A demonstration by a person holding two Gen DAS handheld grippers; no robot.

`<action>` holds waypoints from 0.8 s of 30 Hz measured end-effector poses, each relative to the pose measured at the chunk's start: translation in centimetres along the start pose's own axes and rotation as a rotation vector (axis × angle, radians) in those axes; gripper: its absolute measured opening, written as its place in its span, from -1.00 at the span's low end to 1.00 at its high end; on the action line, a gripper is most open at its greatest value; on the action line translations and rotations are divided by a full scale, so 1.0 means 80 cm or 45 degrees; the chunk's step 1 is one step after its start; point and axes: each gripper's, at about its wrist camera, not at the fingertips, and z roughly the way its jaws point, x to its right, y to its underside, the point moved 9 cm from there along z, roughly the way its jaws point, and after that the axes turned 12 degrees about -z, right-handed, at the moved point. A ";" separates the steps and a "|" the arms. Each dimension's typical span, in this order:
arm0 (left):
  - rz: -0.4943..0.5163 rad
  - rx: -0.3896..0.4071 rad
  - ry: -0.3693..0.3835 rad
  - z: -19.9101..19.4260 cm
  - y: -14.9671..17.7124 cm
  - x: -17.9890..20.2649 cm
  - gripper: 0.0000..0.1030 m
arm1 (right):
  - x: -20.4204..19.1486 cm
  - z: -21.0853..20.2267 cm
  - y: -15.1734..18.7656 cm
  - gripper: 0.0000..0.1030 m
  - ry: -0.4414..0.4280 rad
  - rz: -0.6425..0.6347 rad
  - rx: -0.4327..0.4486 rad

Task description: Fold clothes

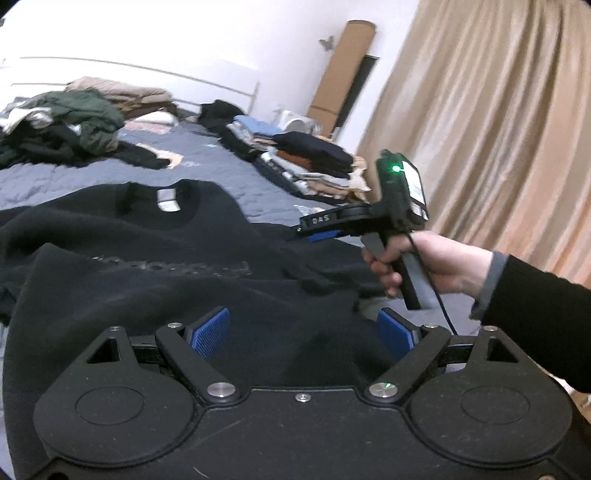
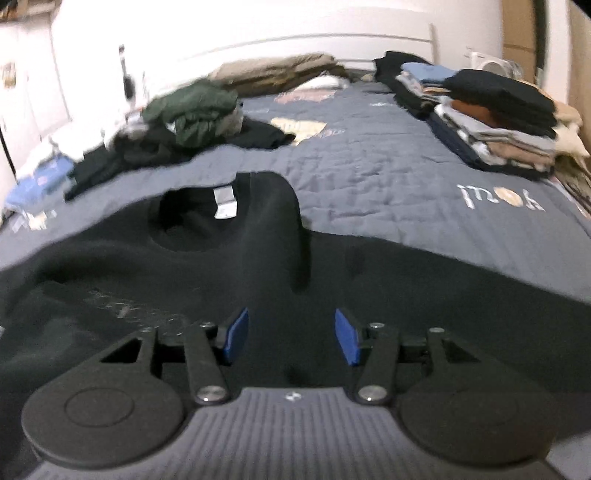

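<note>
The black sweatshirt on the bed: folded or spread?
Mostly spread: the black sweatshirt lies flat, collar and label showing, one edge turned over.

We see a dim room, the far wall (image 2: 258, 22) blown out white, motion blur throughout, and fisheye bending at the edges.

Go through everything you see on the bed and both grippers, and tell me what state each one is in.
Black sweatshirt: spread out, partly folded, collar tag showing.
Folded stack: neatly piled.
Unfolded pile: crumpled heap.
Left gripper: open, empty, over the sweatshirt.
Right gripper: open, empty.
Curtain: drawn.
</note>
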 end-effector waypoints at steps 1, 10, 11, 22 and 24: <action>-0.014 0.003 -0.008 0.001 -0.003 -0.005 0.67 | -0.001 0.015 -0.006 0.00 0.007 -0.023 -0.020; -0.120 0.017 -0.057 0.007 -0.017 -0.034 0.67 | -0.025 0.122 -0.038 -0.31 -0.029 -0.083 -0.139; -0.129 0.020 -0.062 0.006 -0.018 -0.037 0.67 | -0.028 0.129 -0.038 -0.49 -0.039 -0.071 -0.150; -0.191 0.049 -0.096 0.003 -0.023 -0.050 0.67 | 0.004 0.110 -0.116 -0.90 0.119 0.084 0.187; -0.201 0.052 -0.105 0.003 -0.023 -0.052 0.67 | 0.003 0.114 -0.122 -0.87 0.113 0.076 0.182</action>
